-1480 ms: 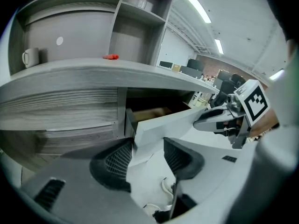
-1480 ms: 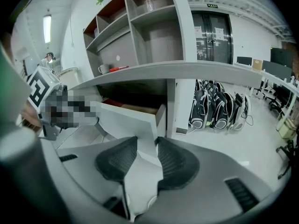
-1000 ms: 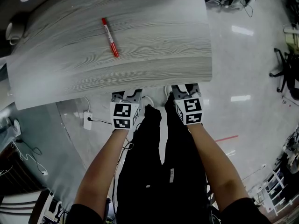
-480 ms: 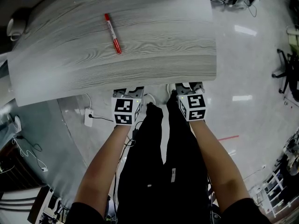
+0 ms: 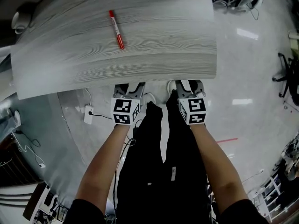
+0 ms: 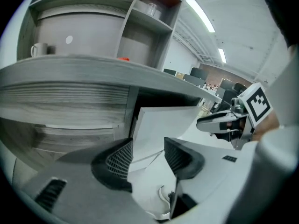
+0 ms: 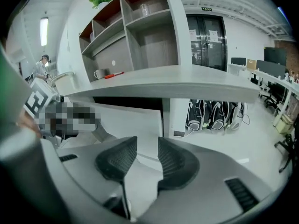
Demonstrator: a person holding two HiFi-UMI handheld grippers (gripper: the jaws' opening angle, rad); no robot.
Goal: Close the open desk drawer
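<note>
The grey wood-grain desk (image 5: 154, 55) fills the top of the head view; its drawer is hidden beneath it there. In the left gripper view a white drawer front (image 6: 163, 120) stands out under the desktop, and it also appears in the right gripper view (image 7: 126, 118). My left gripper (image 5: 128, 87) and right gripper (image 5: 187, 84) sit side by side just below the desk's front edge. The left gripper (image 6: 148, 155) is open with nothing between its pads. The right gripper (image 7: 147, 155) is also open and empty, and points at the white panel without touching it.
A red marker (image 5: 117, 29) lies on the desktop. A shelf unit at the back holds a mug (image 7: 99, 73). A white power adapter (image 5: 88, 117) with a cable lies on the floor to the left. Dark bags (image 7: 215, 115) stand beyond the desk's right end.
The head view has shifted slightly, so the desk sits a little lower and to the right. Both grippers stay at the desk's front edge, still side by side.
</note>
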